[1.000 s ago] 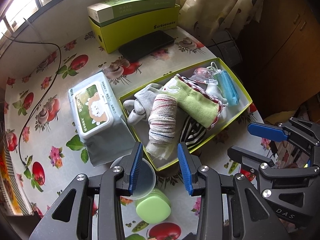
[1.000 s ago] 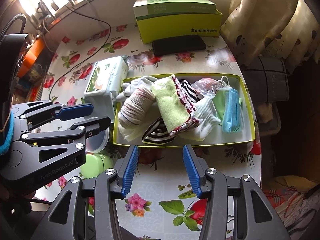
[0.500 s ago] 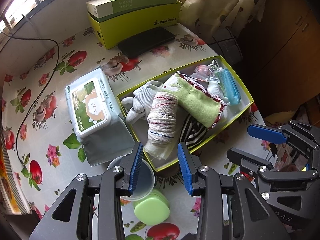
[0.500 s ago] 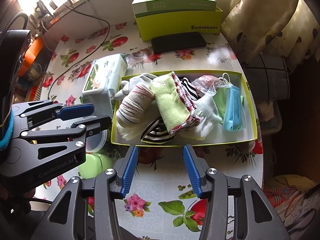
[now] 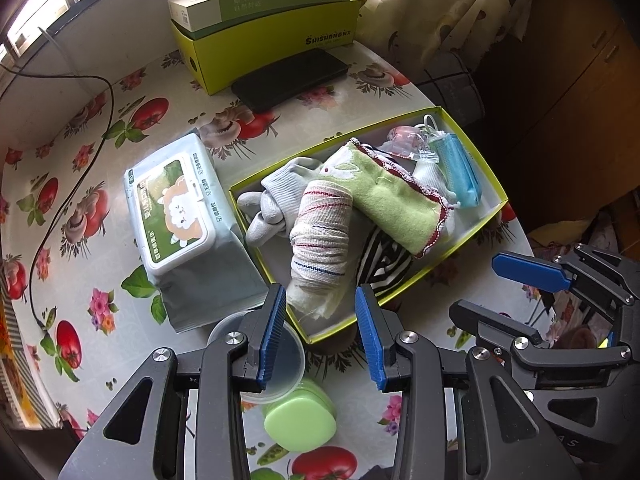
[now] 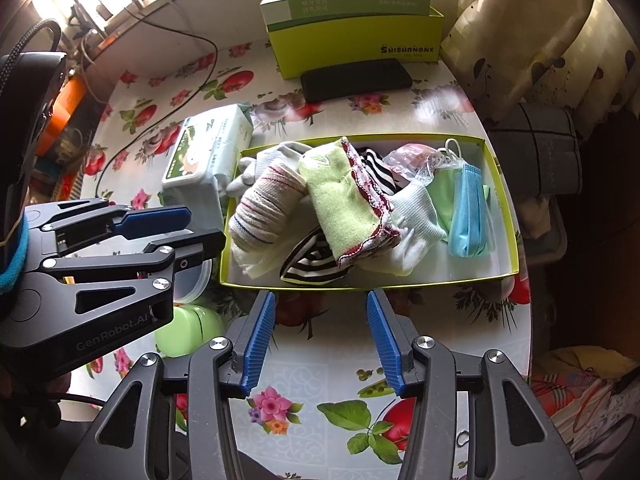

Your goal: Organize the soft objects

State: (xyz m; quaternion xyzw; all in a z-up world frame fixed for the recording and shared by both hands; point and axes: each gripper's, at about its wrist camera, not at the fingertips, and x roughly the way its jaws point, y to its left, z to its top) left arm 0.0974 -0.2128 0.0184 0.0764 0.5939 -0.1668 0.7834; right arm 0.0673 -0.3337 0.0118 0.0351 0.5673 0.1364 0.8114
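The left gripper point(image 5: 320, 336) sits at the bottom centre of its own view with its blue fingers wide apart and nothing between them, above the near corner of the box point(image 5: 496, 188). The right gripper point(image 6: 320, 338) is likewise at the bottom centre of its view, fingers wide and holding nothing, over the flowered table point(image 6: 320, 396) just short of the box's near wall.

Inside the box the soft things lie piled: a striped roll of cloth point(image 5: 322, 232) at the left, a grey glove point(image 5: 276, 196) beside it, a green towel point(image 5: 394, 204) across the middle, a black-and-white striped cloth point(image 6: 308, 262) under it, and a blue face mask point(image 6: 468, 216) at the right.

Left of the box, touching it, lies a pack of wipes point(image 5: 176, 208). At the lower centre of the left view are a clear lid point(image 5: 292, 354) and a green container point(image 5: 300, 420). In the upper centre lies a black phone point(image 5: 290, 78) before a green carton point(image 5: 272, 36).
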